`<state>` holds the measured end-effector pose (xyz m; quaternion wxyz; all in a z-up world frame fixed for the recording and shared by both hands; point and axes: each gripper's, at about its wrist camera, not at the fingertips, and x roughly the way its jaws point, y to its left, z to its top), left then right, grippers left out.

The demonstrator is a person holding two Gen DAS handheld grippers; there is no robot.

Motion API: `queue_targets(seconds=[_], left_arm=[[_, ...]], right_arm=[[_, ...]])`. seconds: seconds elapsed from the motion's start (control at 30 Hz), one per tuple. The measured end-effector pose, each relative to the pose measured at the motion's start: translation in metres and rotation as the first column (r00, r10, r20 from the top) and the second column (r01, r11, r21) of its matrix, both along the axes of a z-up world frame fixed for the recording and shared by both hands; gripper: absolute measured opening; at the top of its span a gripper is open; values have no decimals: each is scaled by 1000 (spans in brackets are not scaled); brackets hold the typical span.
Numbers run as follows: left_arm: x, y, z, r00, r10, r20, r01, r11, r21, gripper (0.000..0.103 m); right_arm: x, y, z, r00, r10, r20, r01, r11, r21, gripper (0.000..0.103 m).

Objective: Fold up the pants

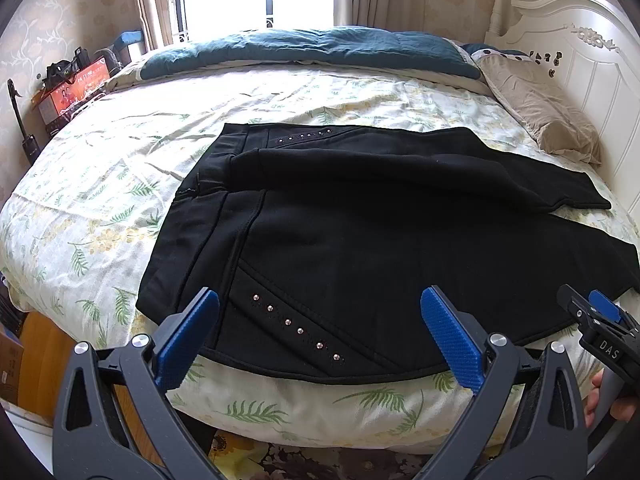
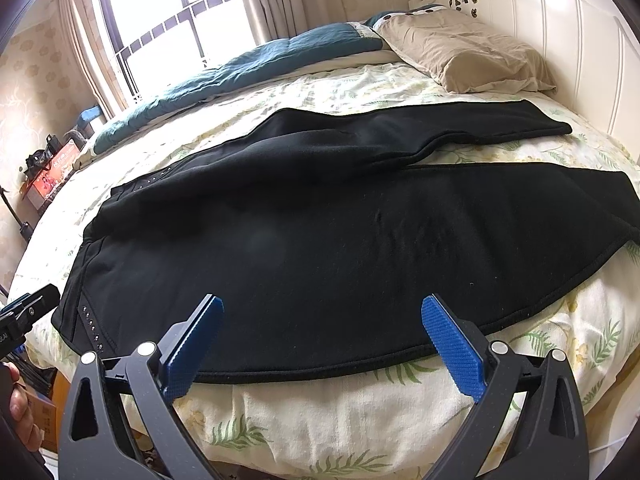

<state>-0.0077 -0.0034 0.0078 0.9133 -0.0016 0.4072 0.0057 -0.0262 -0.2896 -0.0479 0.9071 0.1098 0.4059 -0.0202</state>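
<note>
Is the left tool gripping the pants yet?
No, the left tool is open over the near edge of the pants, holding nothing.

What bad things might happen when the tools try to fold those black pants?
The pants lie at the near edge of the bed, so a tug might drag them off. Both the left tool and the right tool are open and could pinch the leafy sheet too.
</note>
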Motion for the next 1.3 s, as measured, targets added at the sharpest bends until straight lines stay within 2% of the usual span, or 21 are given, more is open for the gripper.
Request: queue_targets(seconds=[0.23, 0.33, 0.47, 0.53, 0.63, 0.67, 0.73, 0.77, 0.8, 0.87, 0.97, 1.07, 1.17, 1.23, 1.3], left_arm=[[-2, -1, 0, 1000, -2, 6, 2, 1000, 5, 101], [-1, 0, -2, 1000, -5, -26, 4, 1000, -29, 101], [1, 0, -8, 999, -15, -41, 14, 999, -32, 101], [6, 3, -13, 998, -39, -56, 36, 998, -48, 101], [21, 12, -18, 986, -121, -116, 108, 988, -112, 101], [33, 23, -17, 977, -157, -141, 137, 980, -144, 101], [53, 46, -10, 979, -183, -92, 164, 969, -184, 101], [65, 57, -6, 980, -184, -77, 168, 970, -178, 101], [79, 70, -5, 980, -181, -86, 163, 970, -183, 101], [113, 101, -3, 980, -175, -92, 151, 964, -220, 101], [166, 146, -10, 981, -168, -94, 131, 941, -313, 101], [223, 175, -22, 972, -211, -102, 151, 898, -414, 101], [267, 190, -38, 964, -252, -86, 194, 885, -423, 101], [290, 192, -49, 950, -301, -80, 236, 863, -447, 101], [310, 194, -62, 937, -329, -119, 232, 841, -489, 101]], right_arm=[[-1, -1, 0, 1000, -3, -1, 3, 1000, 3, 99], [0, -2, -1, 1000, -4, -5, 4, 1000, 5, 99], [4, -4, -4, 1000, 2, -16, -2, 1000, 6, 99], [10, -5, -5, 999, 22, -24, -22, 1000, 15, 99], [27, -6, 0, 992, 124, -28, -121, 990, 76, 99], [36, -7, 4, 984, 180, -15, -177, 977, 116, 99], [60, -13, 17, 958, 287, 25, -286, 935, 210, 99], [75, -17, 23, 946, 322, 45, -323, 916, 236, 99], [94, -21, 31, 934, 351, 66, -356, 904, 238, 99], [130, -24, 45, 912, 399, 97, -410, 896, 169, 99], [186, -26, 51, 879, 466, 96, -474, 878, 75, 99], [234, -27, 45, 863, 501, 63, -505, 860, 73, 99], [287, -27, 28, 838, 545, 7, -543, 834, 96, 99], [306, -24, 17, 814, 580, -16, -575, 811, 110, 99], [321, -23, 5, 794, 606, -42, -599, 793, 114, 99]])
